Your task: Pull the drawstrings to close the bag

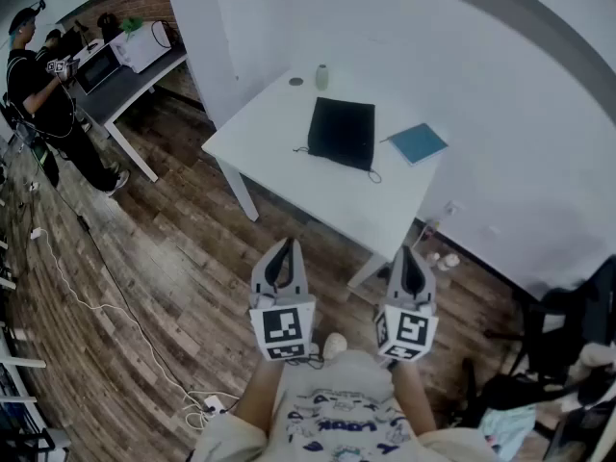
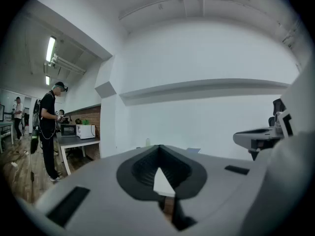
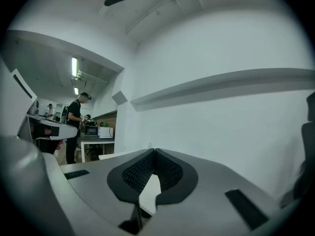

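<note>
Grippers side by side in front of my body, one in each hand, both pointing forward over the wood-plank floor (image 1: 144,248) toward a white table (image 1: 260,128). My bare forearms (image 1: 252,407) rise from the bottom edge of the head view, elbows tucked close to my printed shirt.

My left gripper (image 1: 282,246) has its jaws pressed fully together with nothing between them. Its own view shows two ridged black pads (image 2: 142,166) meeting in a closed seam inside a smooth grey shell. My right gripper (image 1: 409,254) is the same: jaws tight against each other, empty, with dark textured pads (image 3: 138,173) set in matte grey plastic. Each carries a cube (image 1: 282,327) with black-and-white square markers at its rear.

The bag (image 1: 342,131) lies flat on the table, well apart from both grippers. It is a soft, black, roughly rectangular cloth pouch. Its thin dark drawstrings (image 1: 373,174) trail loose onto the tabletop at the near corners. Near it to the right lies a flat blue notebook (image 1: 417,143), and behind it stands a small pale bottle (image 1: 321,77). Far off at the left, a person (image 1: 38,85) in black stands by another table
</note>
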`<move>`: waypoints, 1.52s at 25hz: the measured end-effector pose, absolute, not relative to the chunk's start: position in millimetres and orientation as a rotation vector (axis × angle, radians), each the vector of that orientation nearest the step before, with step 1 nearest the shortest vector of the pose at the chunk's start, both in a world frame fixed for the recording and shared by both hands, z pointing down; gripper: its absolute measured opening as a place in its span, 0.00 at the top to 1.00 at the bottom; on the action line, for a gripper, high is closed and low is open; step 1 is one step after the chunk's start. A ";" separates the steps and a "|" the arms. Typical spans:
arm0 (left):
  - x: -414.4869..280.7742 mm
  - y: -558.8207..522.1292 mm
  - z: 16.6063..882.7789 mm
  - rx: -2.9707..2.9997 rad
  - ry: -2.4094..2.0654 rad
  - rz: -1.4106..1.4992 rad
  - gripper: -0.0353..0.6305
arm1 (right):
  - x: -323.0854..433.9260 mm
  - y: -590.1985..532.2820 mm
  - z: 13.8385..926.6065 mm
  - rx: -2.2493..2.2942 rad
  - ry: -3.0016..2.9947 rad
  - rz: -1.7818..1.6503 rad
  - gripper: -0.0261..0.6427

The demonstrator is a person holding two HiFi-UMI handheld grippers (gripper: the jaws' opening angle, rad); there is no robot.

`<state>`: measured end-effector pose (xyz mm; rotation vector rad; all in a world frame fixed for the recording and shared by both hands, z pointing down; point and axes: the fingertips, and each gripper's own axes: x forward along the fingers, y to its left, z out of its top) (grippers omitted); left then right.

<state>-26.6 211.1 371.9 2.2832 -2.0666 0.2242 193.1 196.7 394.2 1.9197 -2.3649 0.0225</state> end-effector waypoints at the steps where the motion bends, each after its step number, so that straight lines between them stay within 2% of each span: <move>1: -27.2 210.4 371.0 2.284 -2.067 0.223 0.95 | 192.2 195.9 392.9 1.919 -2.365 0.020 0.96; 23: -13.7 183.6 393.2 2.218 -2.099 0.278 0.95 | 211.8 155.6 411.7 1.910 -2.373 0.033 0.96; 38: -33.4 89.2 424.9 2.161 -2.070 0.337 0.95 | 199.5 63.8 451.3 1.854 -2.300 0.120 0.96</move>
